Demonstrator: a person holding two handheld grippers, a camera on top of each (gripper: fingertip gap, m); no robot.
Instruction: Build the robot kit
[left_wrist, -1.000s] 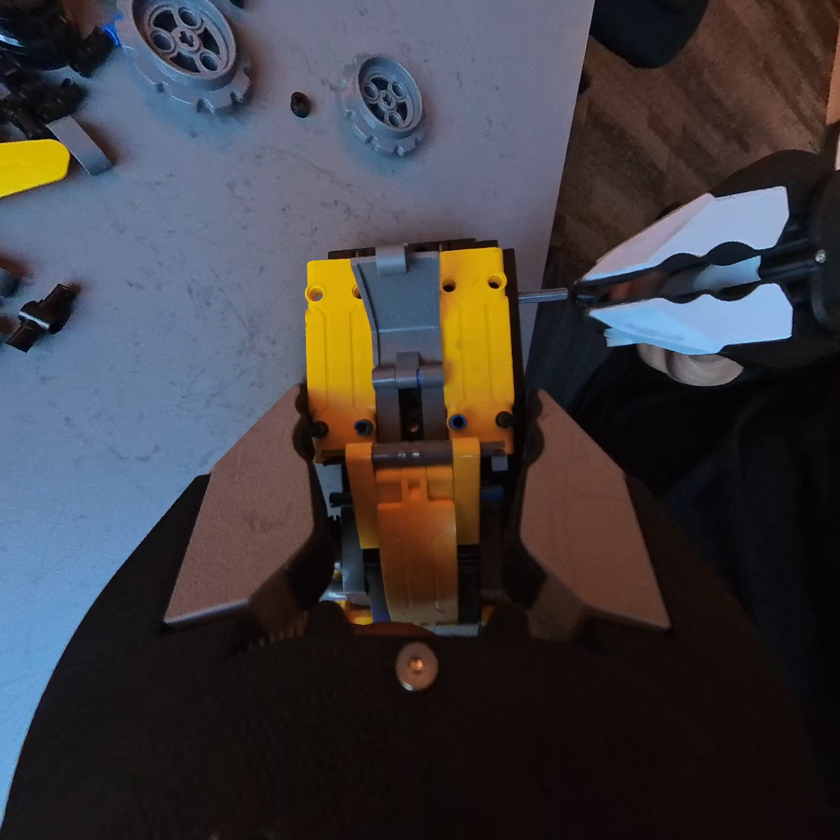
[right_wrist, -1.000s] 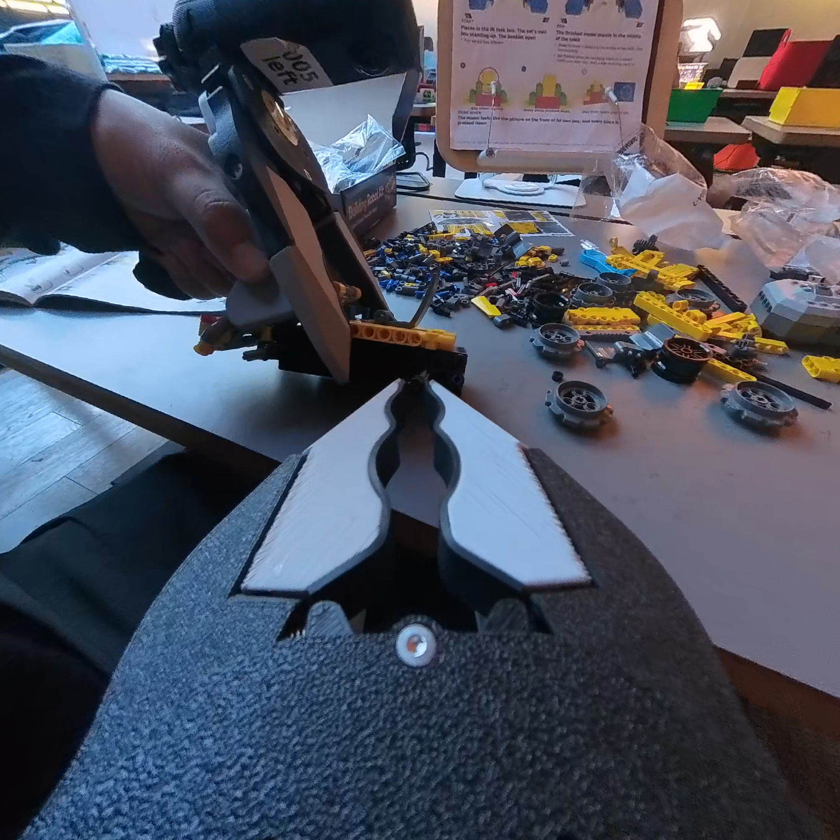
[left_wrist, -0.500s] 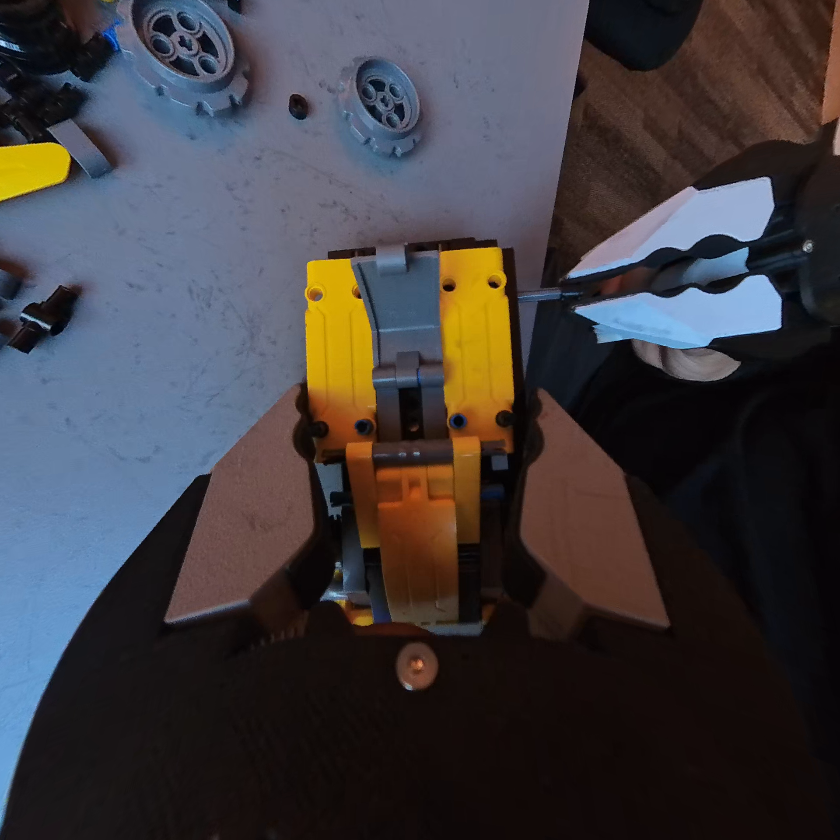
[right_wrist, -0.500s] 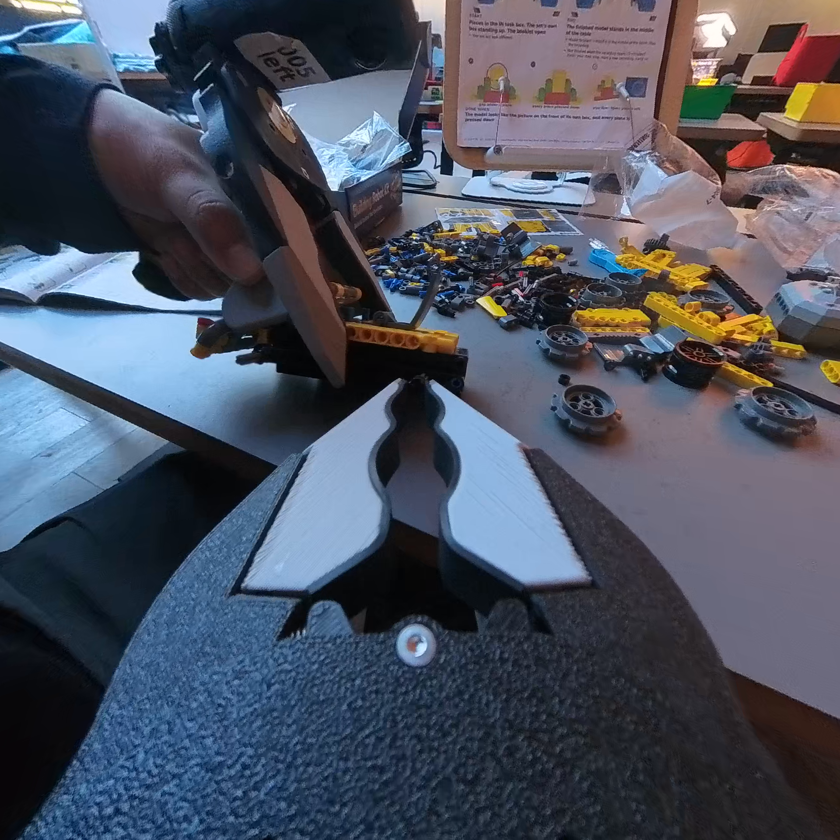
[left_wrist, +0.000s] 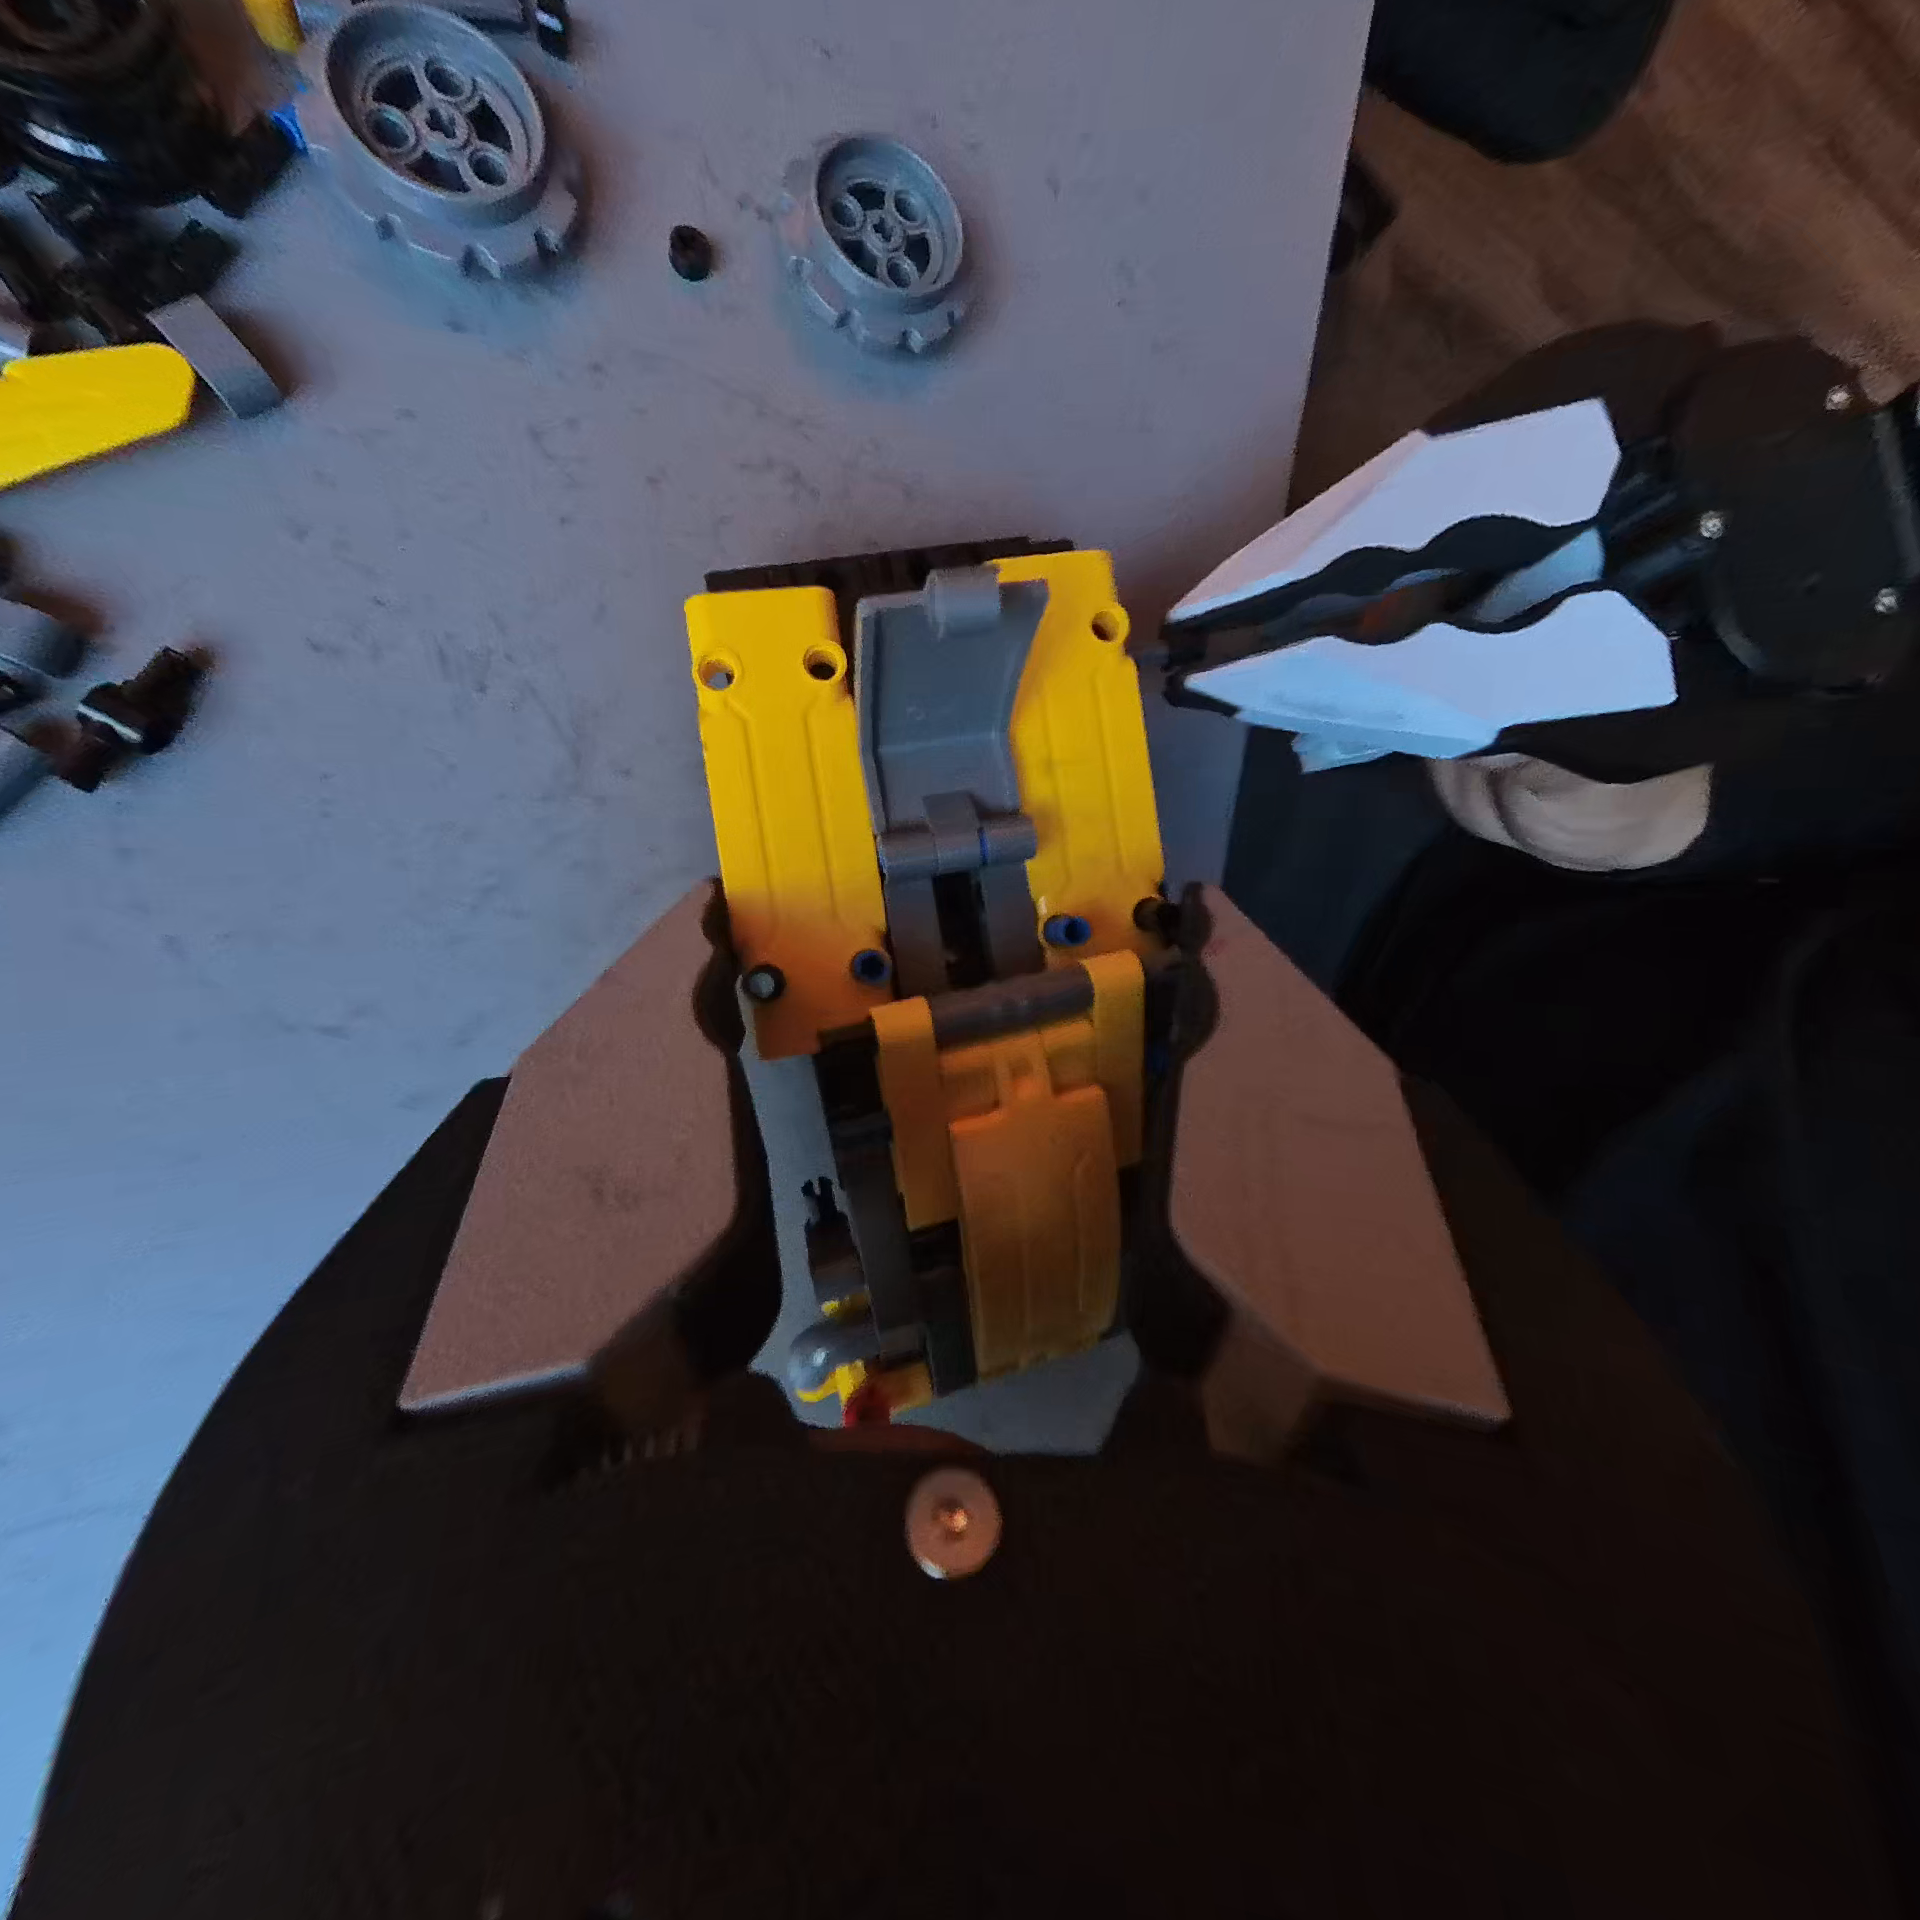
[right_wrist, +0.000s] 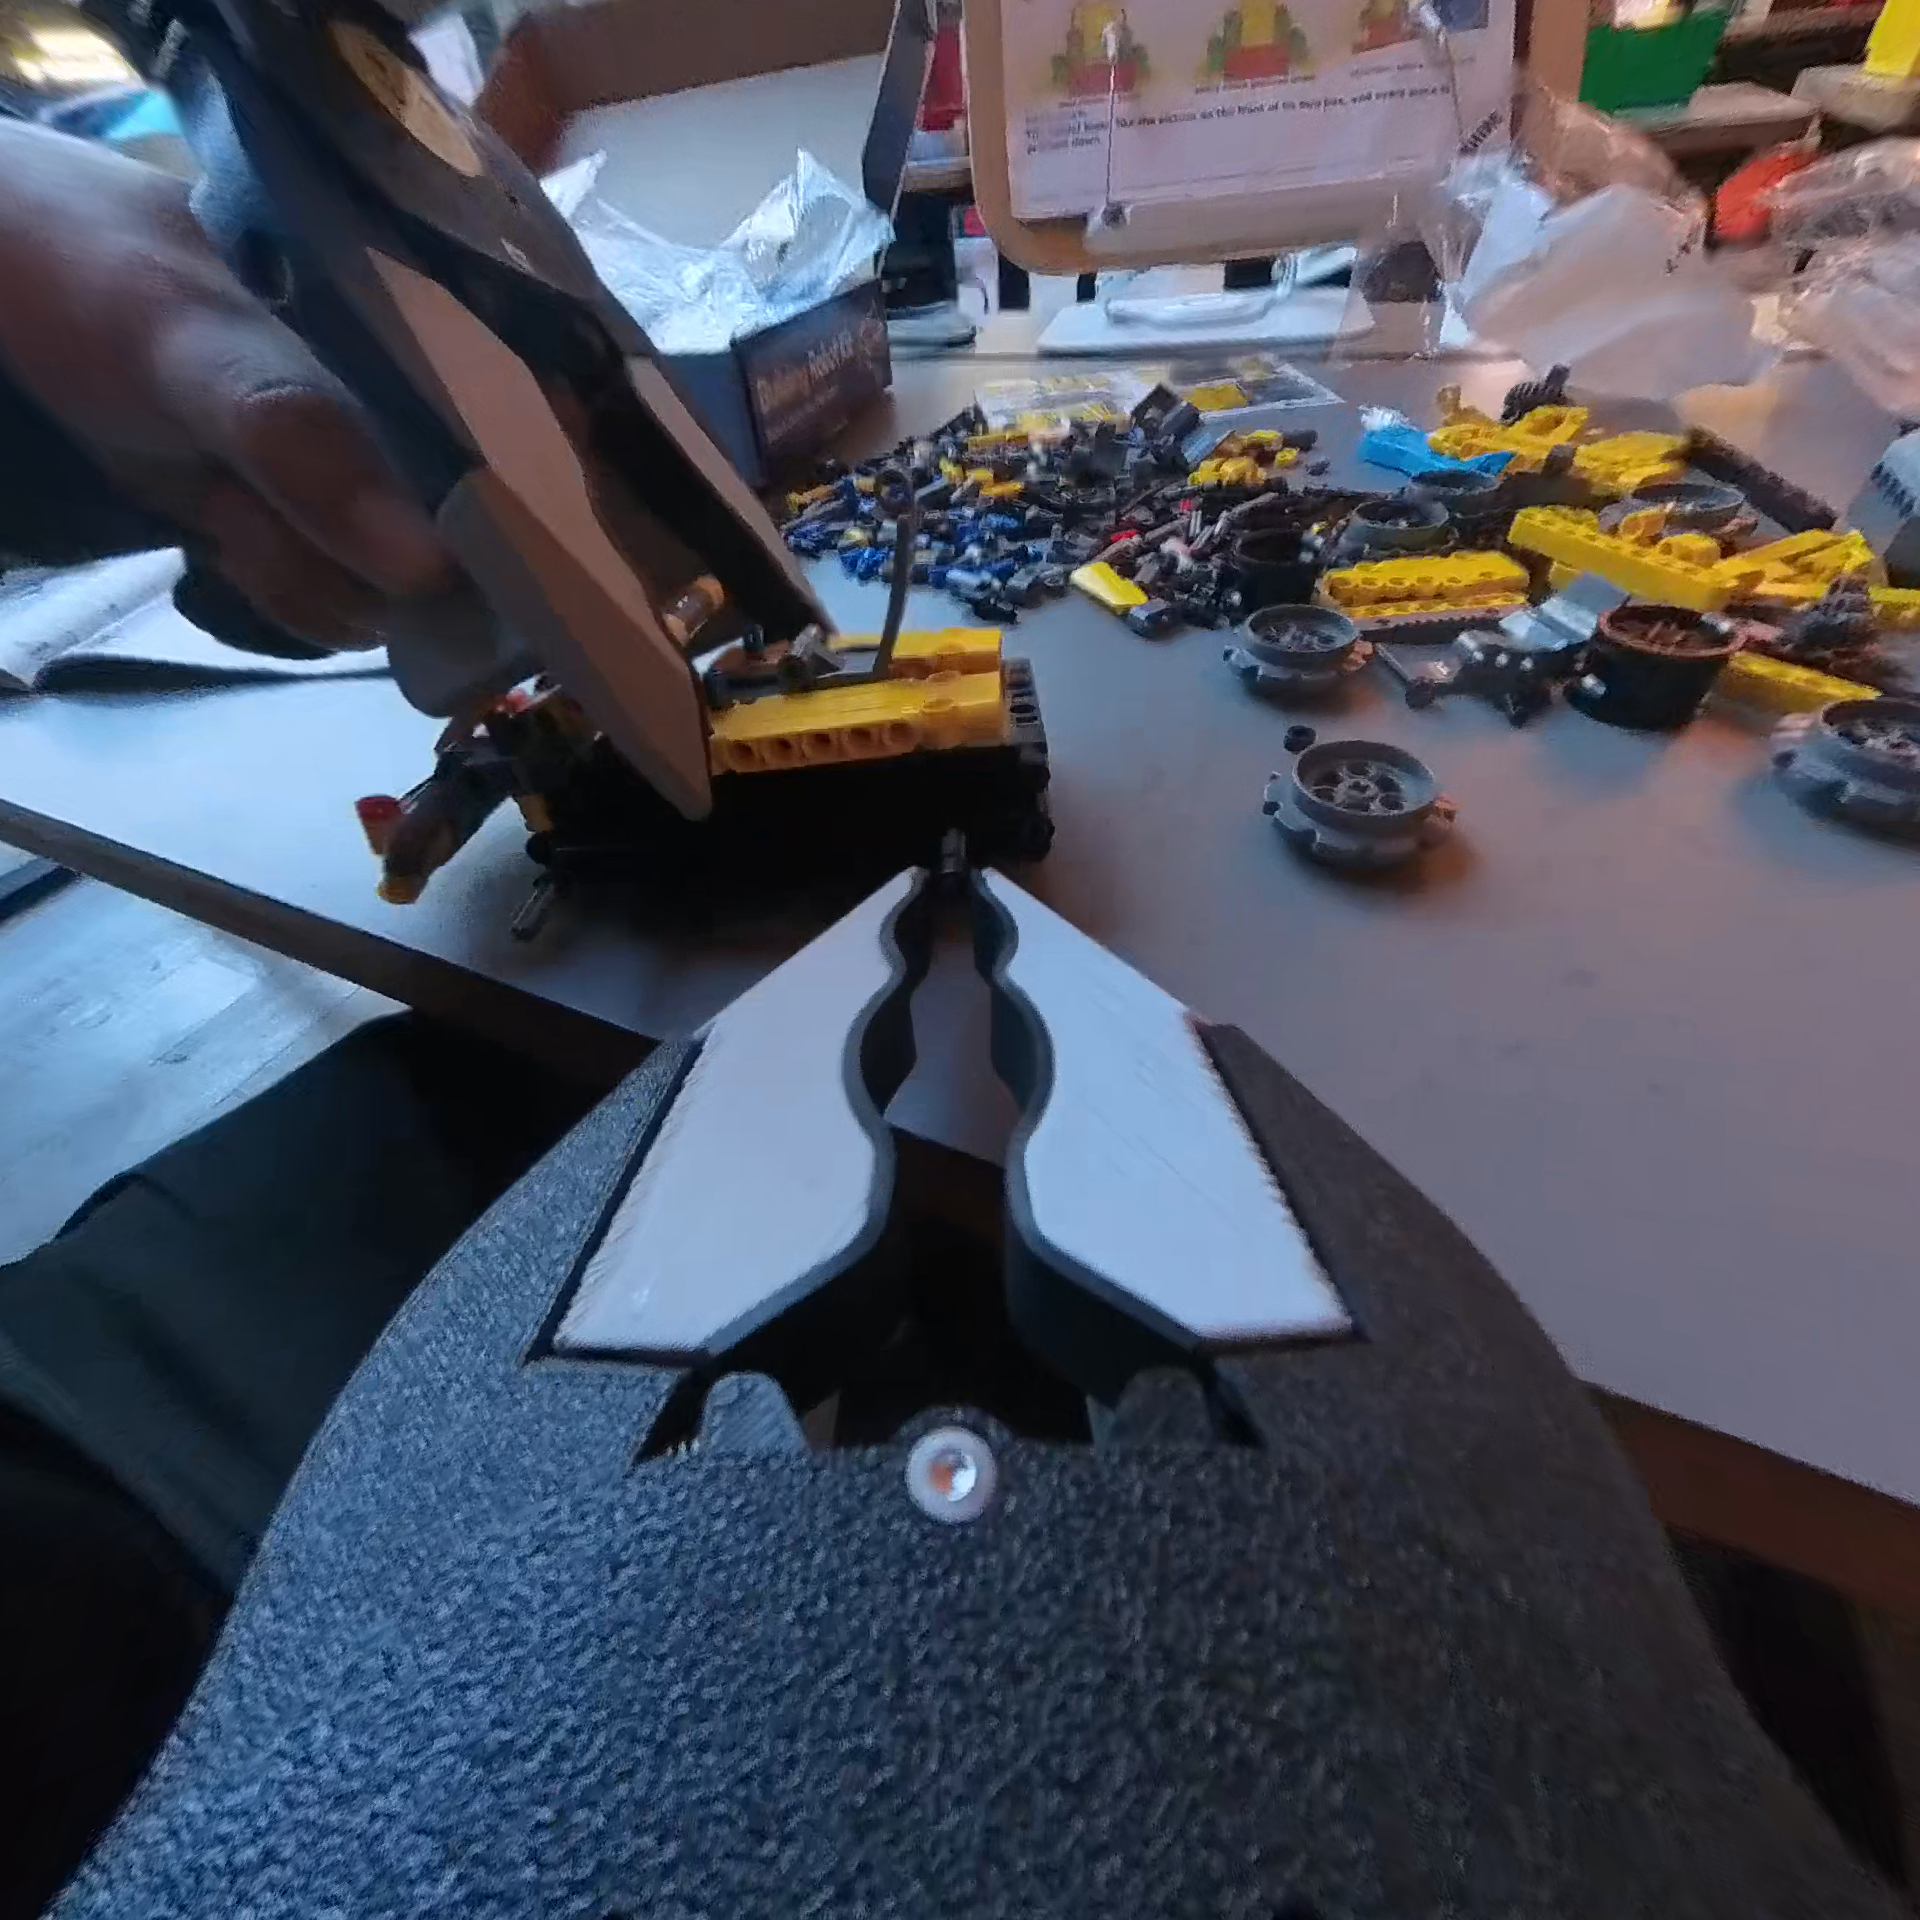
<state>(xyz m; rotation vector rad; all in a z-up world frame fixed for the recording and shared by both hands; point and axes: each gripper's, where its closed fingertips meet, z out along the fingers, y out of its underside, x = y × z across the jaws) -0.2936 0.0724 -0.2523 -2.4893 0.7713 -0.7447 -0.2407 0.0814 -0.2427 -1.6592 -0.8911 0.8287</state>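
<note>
Down on the grey table (left_wrist: 520, 623), near its edge, sits the yellow-and-black brick model (left_wrist: 935, 831), clamped by my left tongs (left_wrist: 951, 904). My right tongs (right_wrist: 948, 878) pinch a small dark pin (right_wrist: 951, 854) against its side.

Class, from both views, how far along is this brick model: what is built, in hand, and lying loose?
Built: the yellow and black model has its panels on. In hand: the left gripper clamps it; the right gripper pinches a pin at its side. Left: wheels and a pile of parts lie loose on the table.
</note>
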